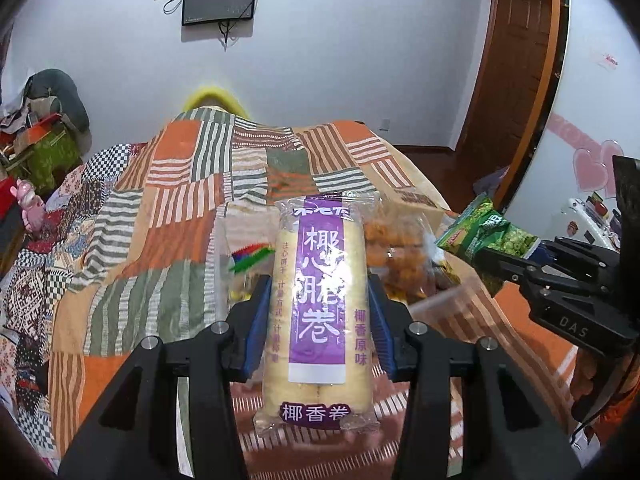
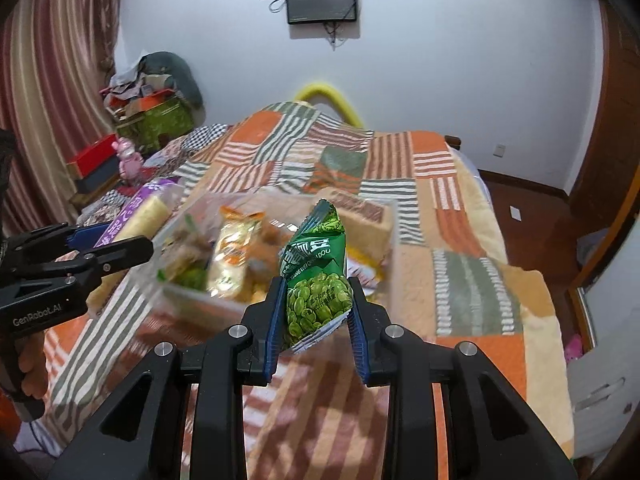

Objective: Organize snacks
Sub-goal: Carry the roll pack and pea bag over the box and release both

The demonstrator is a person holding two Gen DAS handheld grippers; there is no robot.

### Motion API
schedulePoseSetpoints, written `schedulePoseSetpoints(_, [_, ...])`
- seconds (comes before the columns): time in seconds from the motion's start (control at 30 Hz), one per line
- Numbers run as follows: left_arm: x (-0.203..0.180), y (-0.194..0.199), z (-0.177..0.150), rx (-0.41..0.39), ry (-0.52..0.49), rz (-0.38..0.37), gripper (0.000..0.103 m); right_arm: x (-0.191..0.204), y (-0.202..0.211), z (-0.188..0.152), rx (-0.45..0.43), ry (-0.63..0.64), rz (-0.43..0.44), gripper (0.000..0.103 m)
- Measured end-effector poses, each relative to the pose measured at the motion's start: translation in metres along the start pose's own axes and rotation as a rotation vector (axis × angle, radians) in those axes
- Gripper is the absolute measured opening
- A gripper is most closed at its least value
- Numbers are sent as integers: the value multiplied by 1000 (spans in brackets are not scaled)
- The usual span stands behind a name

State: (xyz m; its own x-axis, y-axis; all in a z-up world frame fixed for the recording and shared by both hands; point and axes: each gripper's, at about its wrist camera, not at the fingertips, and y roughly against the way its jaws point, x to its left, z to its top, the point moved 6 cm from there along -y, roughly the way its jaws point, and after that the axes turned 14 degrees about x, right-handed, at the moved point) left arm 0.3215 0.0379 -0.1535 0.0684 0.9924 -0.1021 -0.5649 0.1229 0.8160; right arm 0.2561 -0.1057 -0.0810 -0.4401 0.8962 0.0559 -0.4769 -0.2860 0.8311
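The left gripper [image 1: 318, 300] squeezes a purple snack pack [image 1: 318, 300], and the right gripper [image 2: 316, 308] squeezes a green pea bag [image 2: 316, 280]. Both snacks hang over the bed, near the clear box [image 2: 192, 292]. I think the next job is sorting each snack into its own spot.

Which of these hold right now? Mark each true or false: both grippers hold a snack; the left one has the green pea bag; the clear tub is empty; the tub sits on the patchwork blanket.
1. Both grippers hold a snack: true.
2. The left gripper holds the green pea bag: false; it grips the purple coconut roll pack, the right gripper grips the bag.
3. The clear tub is empty: false; snacks lie inside.
4. The tub sits on the patchwork blanket: true.
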Motion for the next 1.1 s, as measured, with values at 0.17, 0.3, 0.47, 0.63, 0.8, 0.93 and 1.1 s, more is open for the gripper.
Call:
schedulePoseSetpoints(0.17, [2,-17,18,0,6,13,45,-11,-5,5,1,-31,-16,27])
schedulePoseSetpoints(0.3, [3,-29,31,-3,15,21,45,-14,-14,8,11,-49,-14,26])
schedulePoseSetpoints(0.47, [6,-40,37,11,20,34,45,-12,-17,9,16,-40,-13,26])
schedulePoseSetpoints(0.63, [10,-51,33,41,32,50,46,-13,-15,9,18,-31,-13,26])
schedulePoseSetpoints(0.8, [12,-45,33,38,47,30,48,-15,-14,11,28,-50,-6,36])
schedulePoseSetpoints(0.93, [10,-27,32,11,41,32,50,-16,-3,12,6,-55,-13,45])
schedulePoseSetpoints(1.1, [6,11,28,-44,42,23,51,-15,23,15,-40,-54,-12,46])
